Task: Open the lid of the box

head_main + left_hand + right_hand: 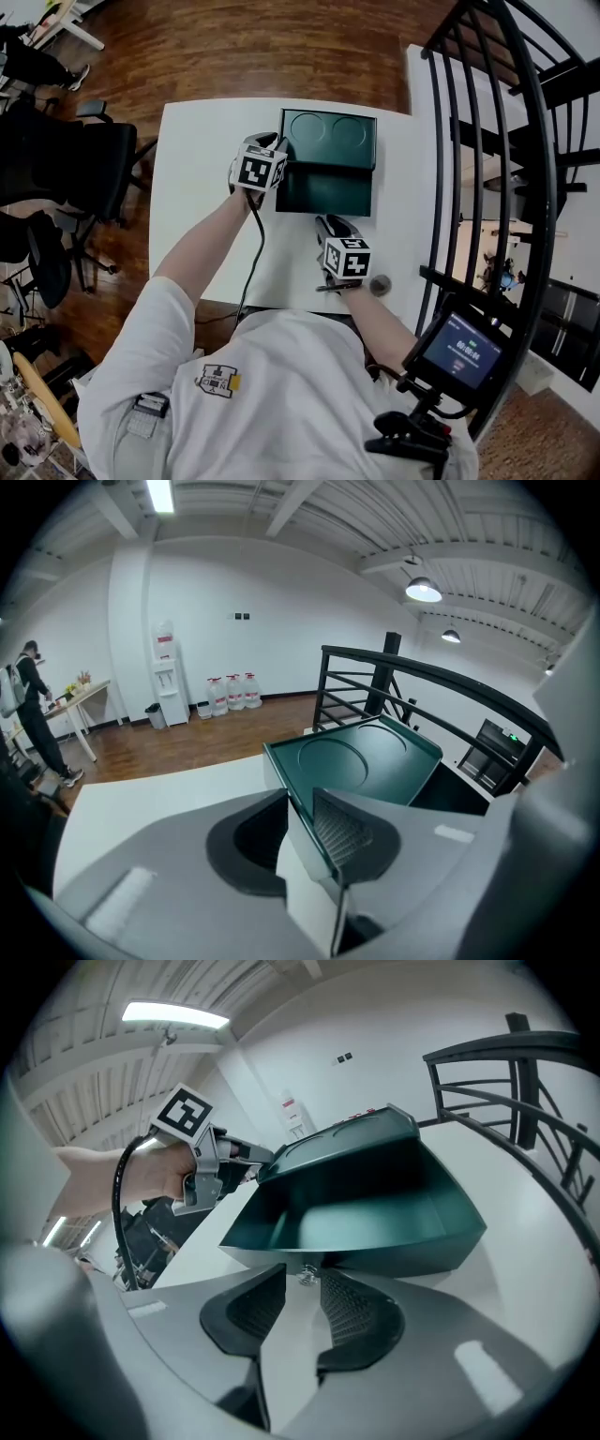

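On a white table (202, 187) over a wood floor (281, 47), the left gripper (302, 829) is clamped on a corner of the lifted green lid (361, 761). The right gripper (302, 1283), jaws slightly parted, sits at the front wall of the box (375, 1204), with a small metal clasp (305, 1275) between its tips. The box stands by the table's far edge, towards the far right corner.

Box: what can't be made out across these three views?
- Box floor: dark in head view; the front wall cuts it off in right gripper view.
- Hinge: behind the open lid in left gripper view; too small in head view.
- Small round thing on the table: head view, too small to name.
- Screen print: head view, too small.
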Tool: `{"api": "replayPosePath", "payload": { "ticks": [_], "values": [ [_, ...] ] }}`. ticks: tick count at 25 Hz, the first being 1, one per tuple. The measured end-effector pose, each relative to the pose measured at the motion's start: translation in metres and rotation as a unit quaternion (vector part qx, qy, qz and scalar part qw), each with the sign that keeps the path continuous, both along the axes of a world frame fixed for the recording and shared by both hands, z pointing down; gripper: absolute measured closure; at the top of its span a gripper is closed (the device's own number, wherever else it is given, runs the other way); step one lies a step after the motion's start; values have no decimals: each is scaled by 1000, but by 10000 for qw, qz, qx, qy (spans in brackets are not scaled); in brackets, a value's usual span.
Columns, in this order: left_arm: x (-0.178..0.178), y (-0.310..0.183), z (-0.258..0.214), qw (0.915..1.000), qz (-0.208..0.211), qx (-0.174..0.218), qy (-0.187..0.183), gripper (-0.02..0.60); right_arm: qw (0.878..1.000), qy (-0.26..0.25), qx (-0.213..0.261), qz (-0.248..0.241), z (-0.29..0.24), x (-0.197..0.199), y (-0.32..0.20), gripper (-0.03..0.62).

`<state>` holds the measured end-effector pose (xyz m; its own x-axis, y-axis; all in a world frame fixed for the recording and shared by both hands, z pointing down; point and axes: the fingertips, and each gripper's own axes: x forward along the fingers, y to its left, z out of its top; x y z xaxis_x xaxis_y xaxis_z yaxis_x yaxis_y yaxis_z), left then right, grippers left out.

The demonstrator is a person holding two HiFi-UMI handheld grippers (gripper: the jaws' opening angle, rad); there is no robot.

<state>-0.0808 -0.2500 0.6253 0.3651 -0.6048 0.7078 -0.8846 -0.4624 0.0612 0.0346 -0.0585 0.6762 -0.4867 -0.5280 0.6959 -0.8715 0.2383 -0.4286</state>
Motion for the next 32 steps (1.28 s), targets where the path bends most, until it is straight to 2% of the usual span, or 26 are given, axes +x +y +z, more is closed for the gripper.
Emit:
{"api": "replayPosePath", "payload": {
  "ticks": [2,4,7,8,9,11,15,18,23,32],
  "values": [
    [-4,8,-7,9999,-32,30,129,497,9998,-158,122,97,-10,2,2,458],
    [-14,27,-19,9987,-156,77,483,497,9989,-275,347,173,-25,8,9,457],
    [-25,90,-34,9913,-181,31,1305,504,9967,-375,649,321,-44,22,34,519],
    [-26,117,-34,9885,-95,-13,1512,539,9962,-327,697,403,-47,30,45,545],
    [-26,145,-32,9863,13,-64,1651,581,9959,-251,711,495,-48,38,58,567],
    [-21,197,-24,9828,189,-255,1820,581,9953,-128,683,670,-47,53,83,581],
    [-9,274,9,9791,327,-810,1836,581,9950,-64,531,846,-34,65,126,594],
    [-1,304,19,9796,459,-878,1747,581,9958,-69,479,781,-27,59,144,594],
    [13,307,11,9800,689,-625,1757,581,9964,-78,657,527,-30,49,135,595],
    [19,306,3,9821,604,-531,1702,581,9964,-122,785,308,-41,56,125,595]
  ]
}}
